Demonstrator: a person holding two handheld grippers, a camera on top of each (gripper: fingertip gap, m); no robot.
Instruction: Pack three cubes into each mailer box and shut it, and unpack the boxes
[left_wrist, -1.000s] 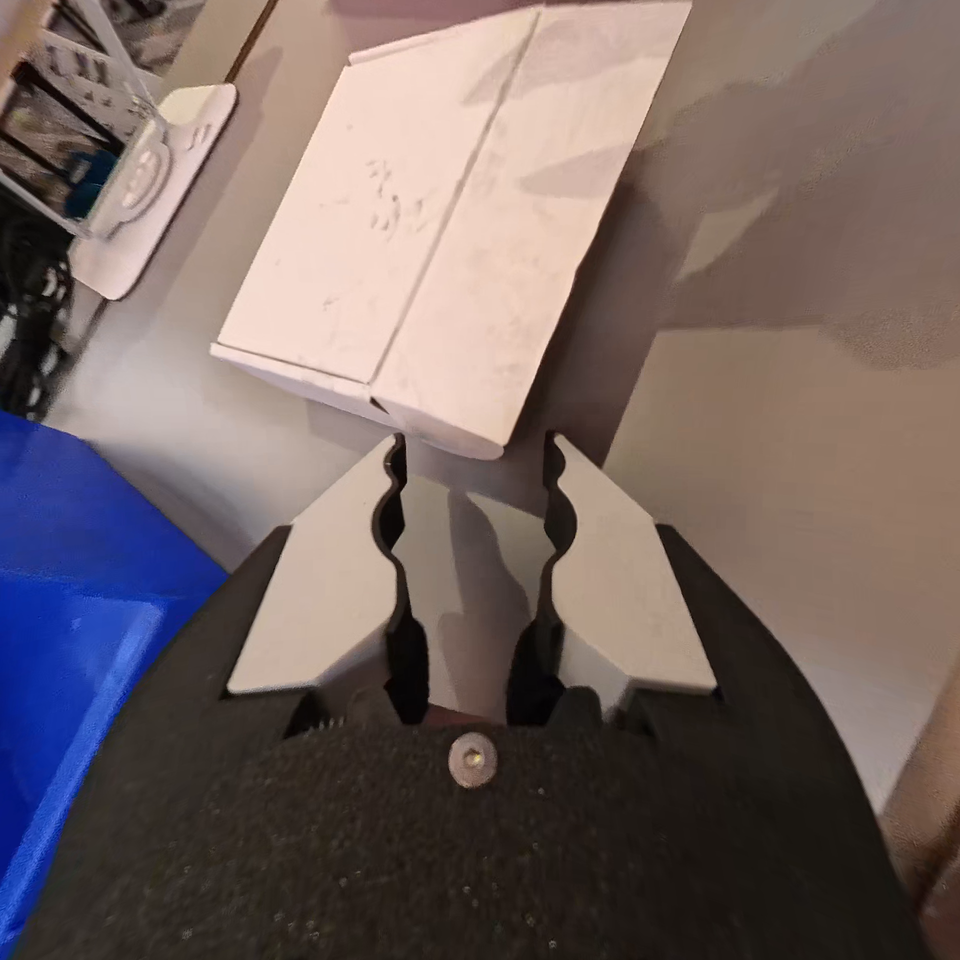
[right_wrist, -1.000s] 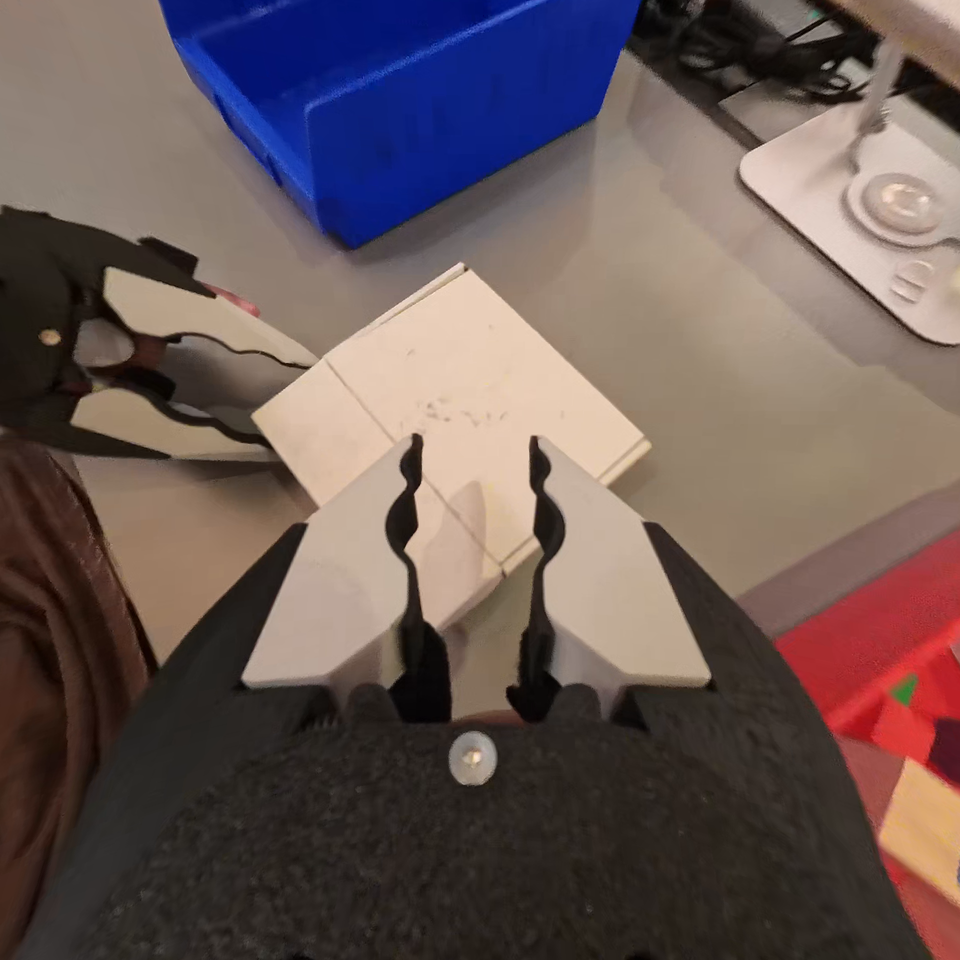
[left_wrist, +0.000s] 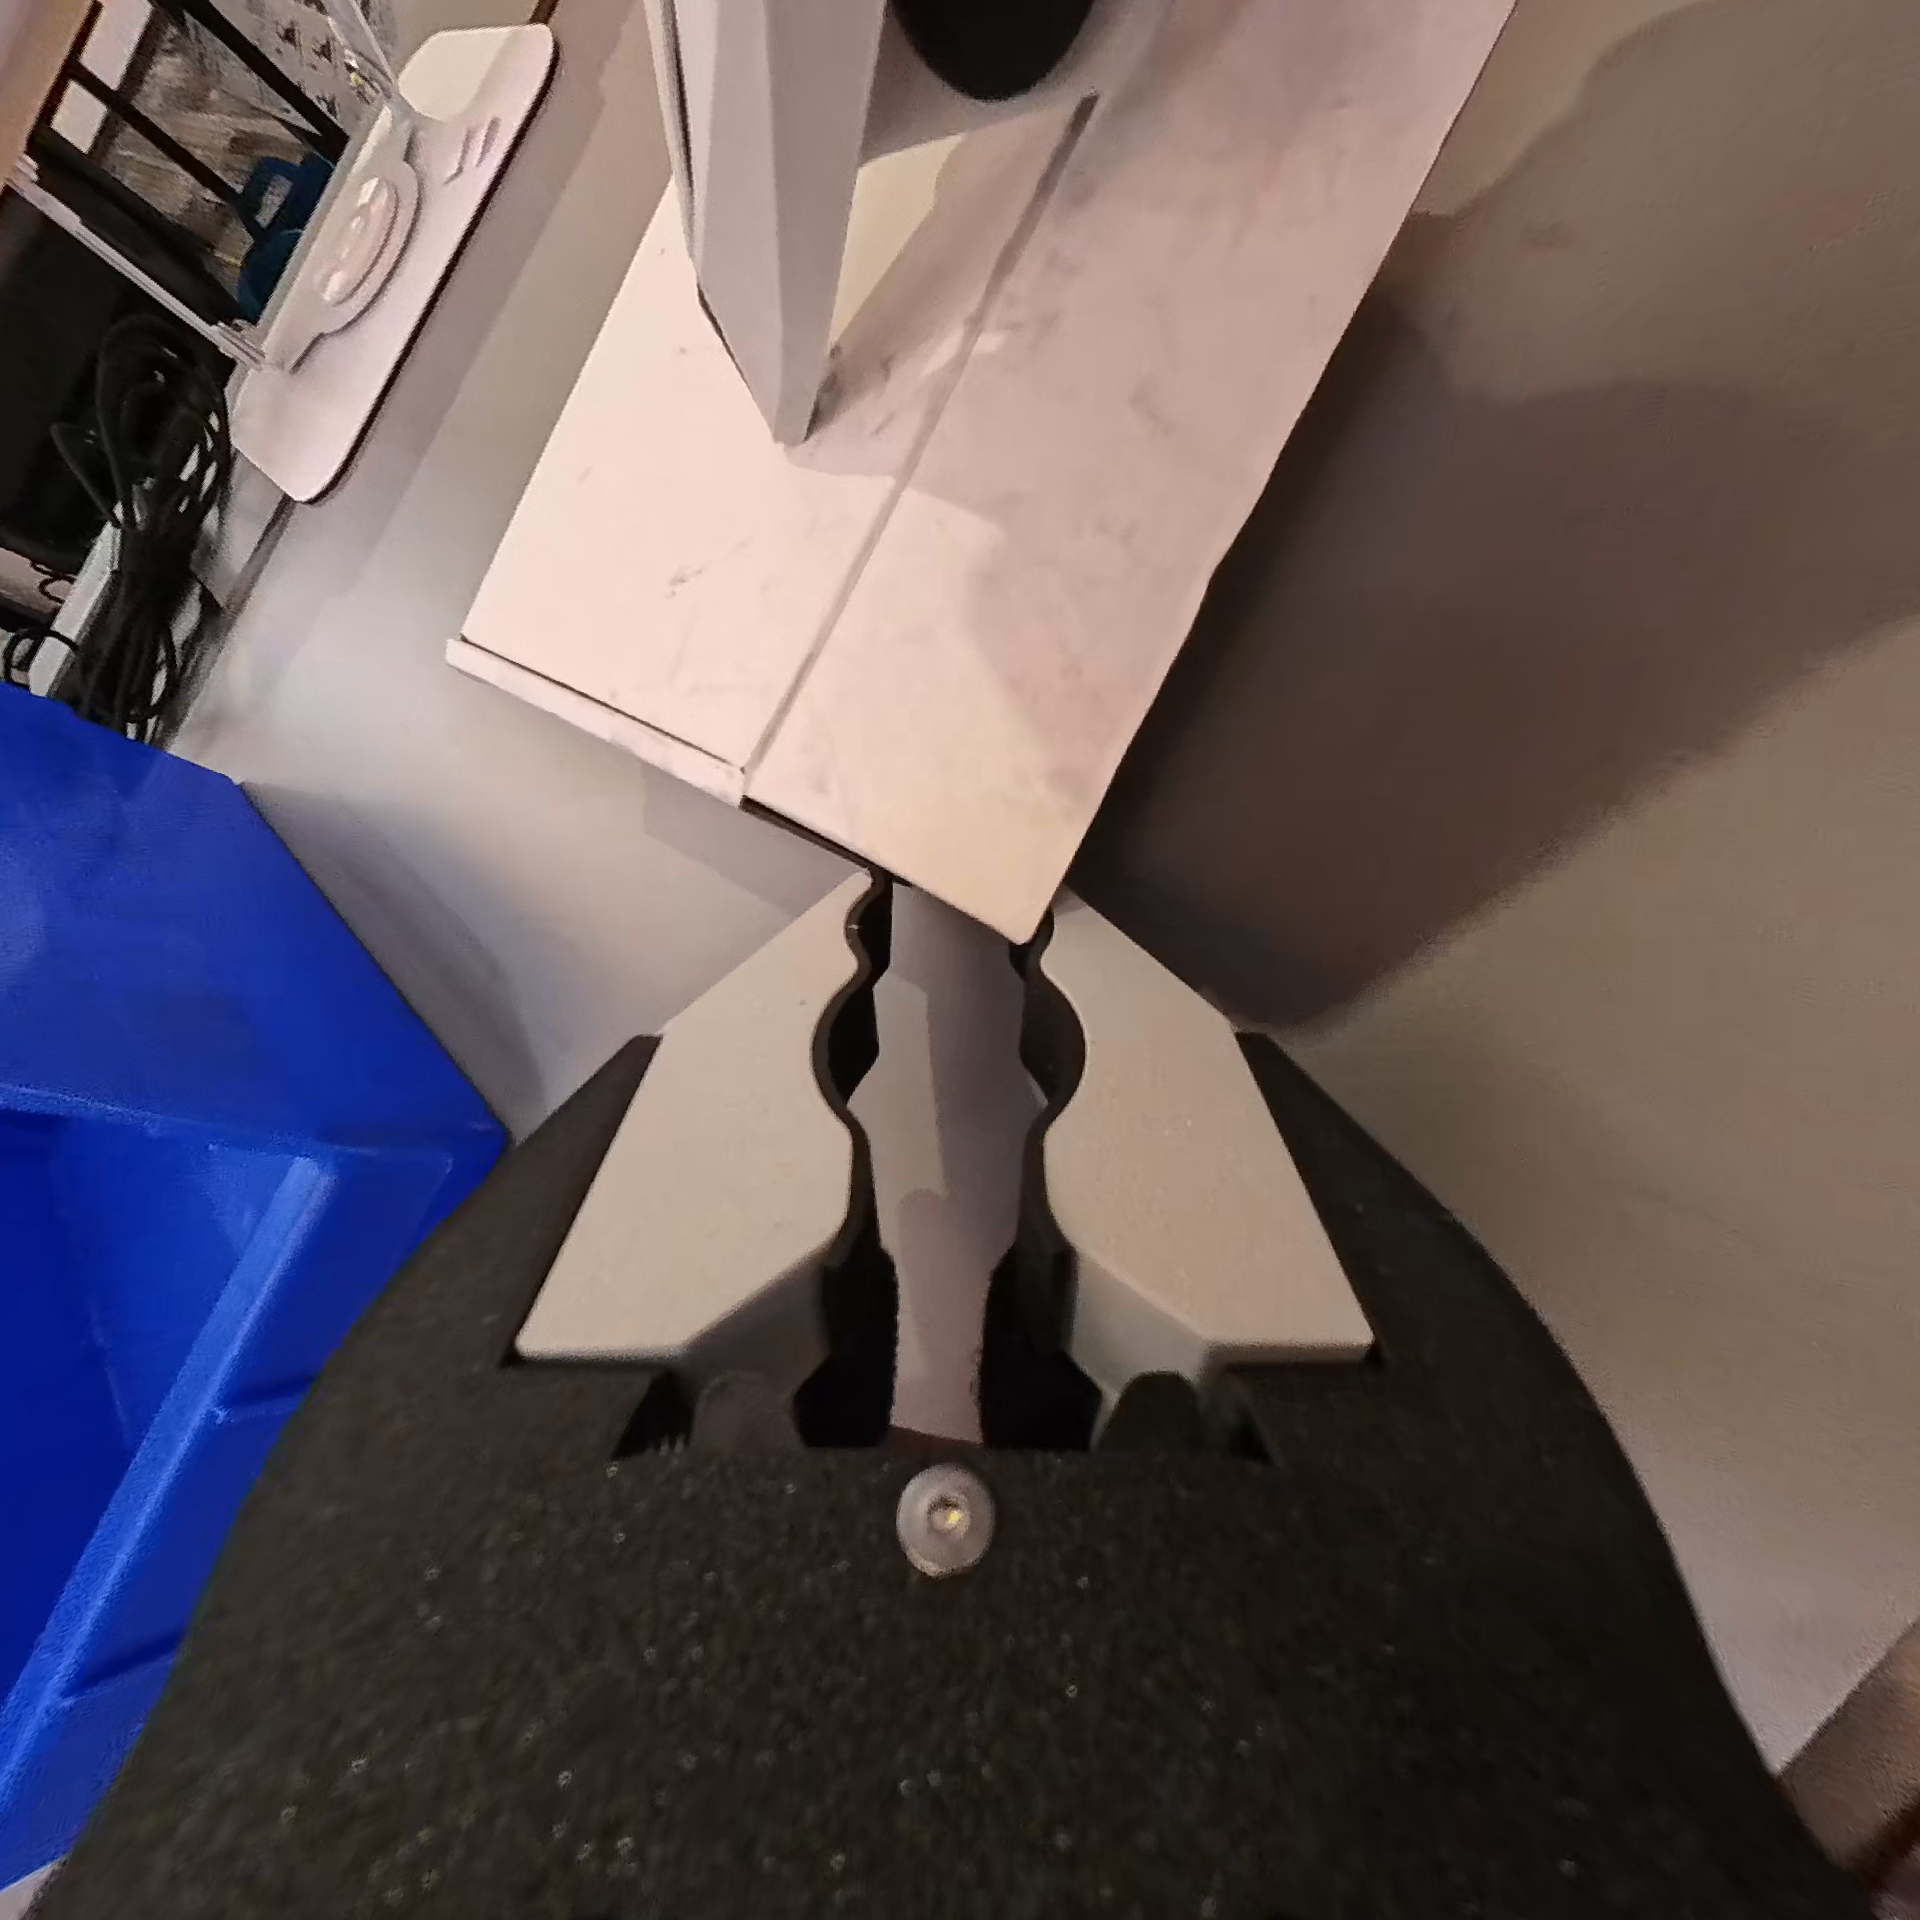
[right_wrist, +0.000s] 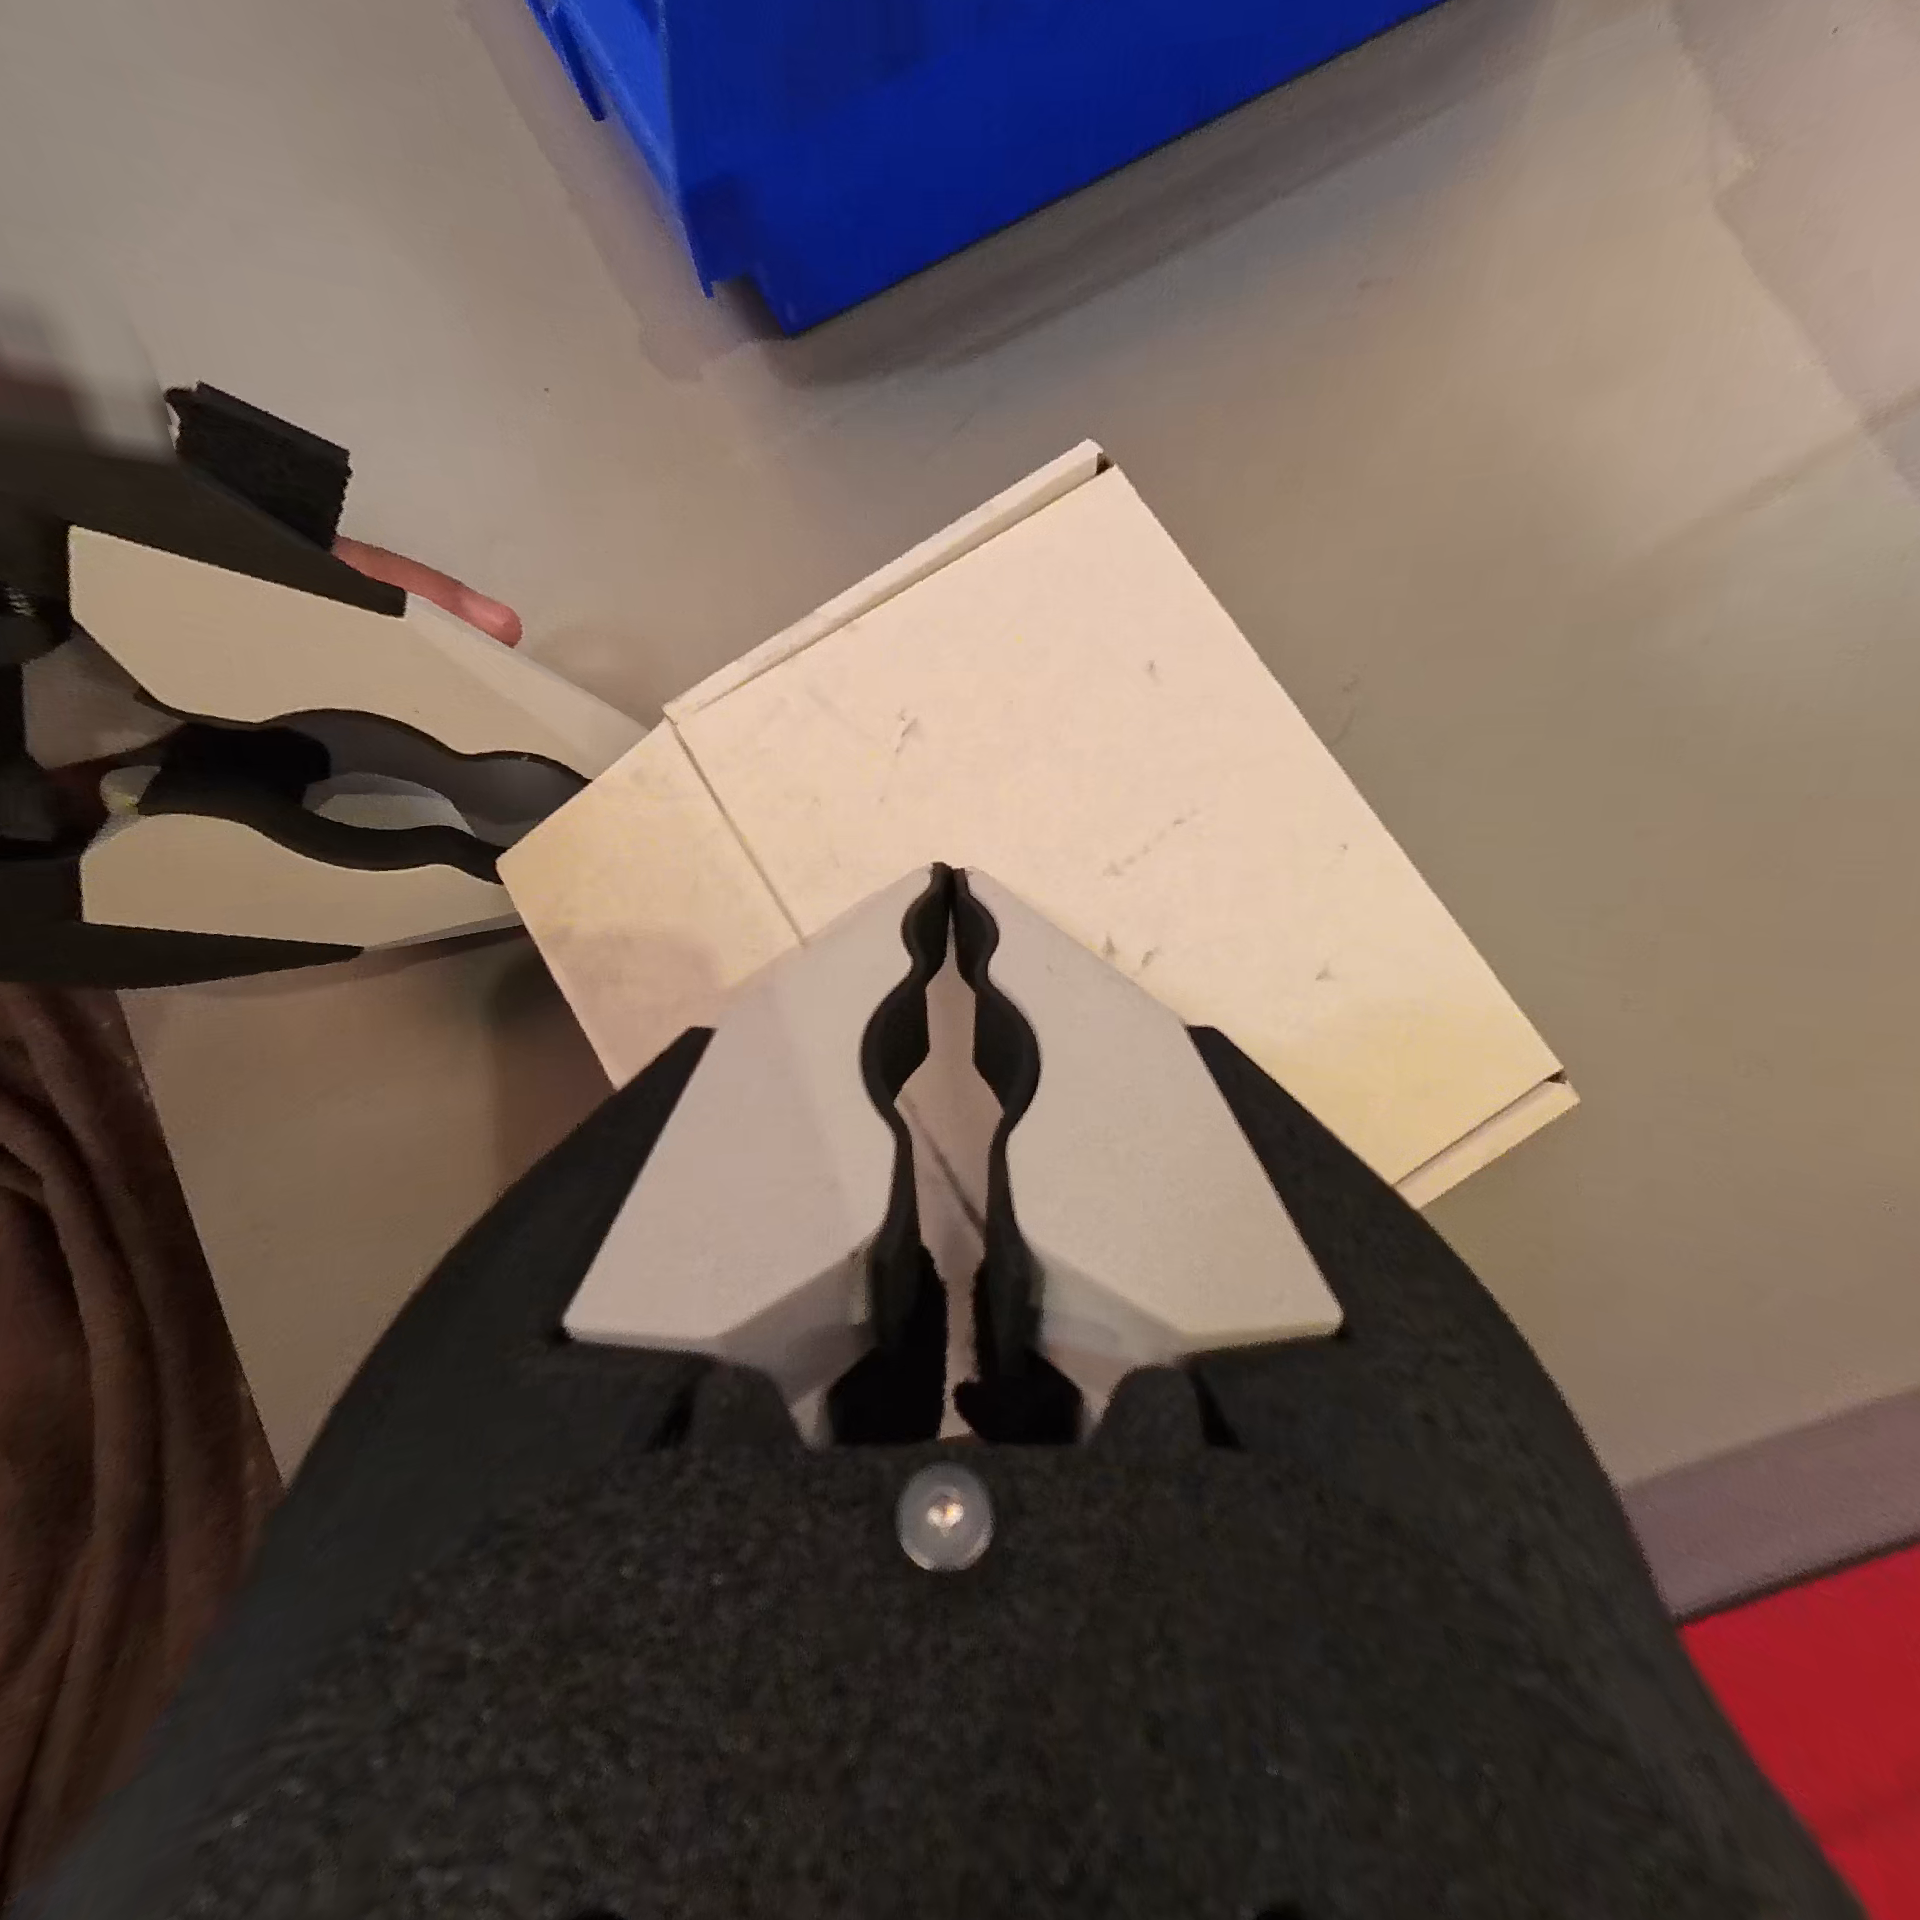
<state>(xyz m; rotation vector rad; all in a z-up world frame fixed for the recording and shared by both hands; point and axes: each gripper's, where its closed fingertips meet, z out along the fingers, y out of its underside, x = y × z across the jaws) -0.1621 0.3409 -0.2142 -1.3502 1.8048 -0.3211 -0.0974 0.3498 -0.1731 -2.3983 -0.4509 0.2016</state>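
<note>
A closed white mailer box (left_wrist: 935, 582) lies on the grey table; it also shows in the right wrist view (right_wrist: 1091, 790). My left gripper (left_wrist: 956, 920) is open, its fingertips at the box's near edge, with the box's corner over the right finger. From the right wrist view the left gripper (right_wrist: 535, 821) sits at the box's left end. My right gripper (right_wrist: 951, 878) is shut and empty, tips down over the box lid. One of its fingers (left_wrist: 779, 260) shows on the lid in the left wrist view. No cubes are in view.
A blue bin (left_wrist: 156, 1091) stands close to the left of my left gripper, and behind the box in the right wrist view (right_wrist: 987, 125). A red tray (right_wrist: 1829, 1725) is at the lower right. A white stand base (left_wrist: 353, 270) and cables lie by the table edge. A brown sleeve (right_wrist: 73, 1299) is at the left. The gap from one gripper's tips to the other's is roughly 8 cm.
My right gripper has shut and moved forward onto the box lid. My left gripper has come up to the box's edge and its jaws have narrowed.
</note>
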